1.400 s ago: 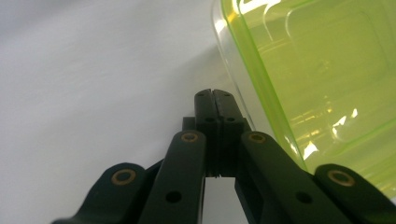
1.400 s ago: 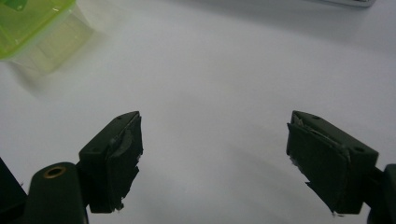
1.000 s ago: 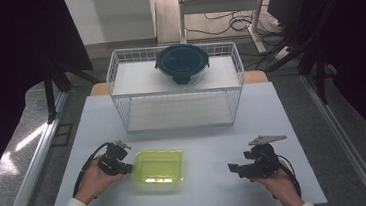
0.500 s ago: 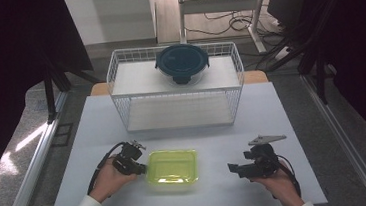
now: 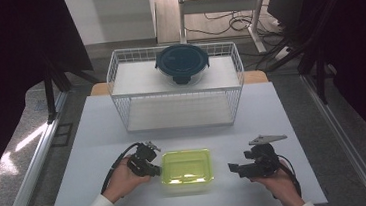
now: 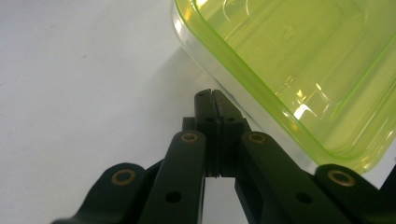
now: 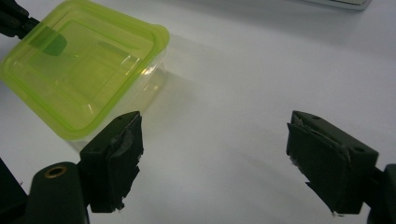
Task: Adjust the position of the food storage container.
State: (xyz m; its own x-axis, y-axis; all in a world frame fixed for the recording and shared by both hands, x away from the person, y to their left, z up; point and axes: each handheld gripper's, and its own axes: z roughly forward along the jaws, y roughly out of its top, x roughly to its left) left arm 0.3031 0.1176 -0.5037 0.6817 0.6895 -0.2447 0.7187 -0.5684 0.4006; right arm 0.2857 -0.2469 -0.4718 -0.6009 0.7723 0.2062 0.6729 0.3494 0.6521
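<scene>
The left gripper (image 5: 152, 169) has its jaws pressed together with nothing between them, its tip set against the left wall of the yellow-green container (image 5: 186, 166), which sits lidded on the white table (image 5: 98, 135) near the front edge, between the two hands. The step in hand looks like a sideways push of the box toward the right gripper (image 5: 234, 168), whose jaws stand wide apart and empty, just beside the box's right side; a good push would stay low on the wall and near its middle — off-centre contact would likely spin the box rather than slide it; the smooth plastic may also slip off the narrow tip. Farther back stands a white wire basket (image 5: 118, 71) carrying a round dark-lidded bowl (image 5: 182, 63), well apart from the work; the table between box and right gripper lies bare — nothing blocks the path.
</scene>
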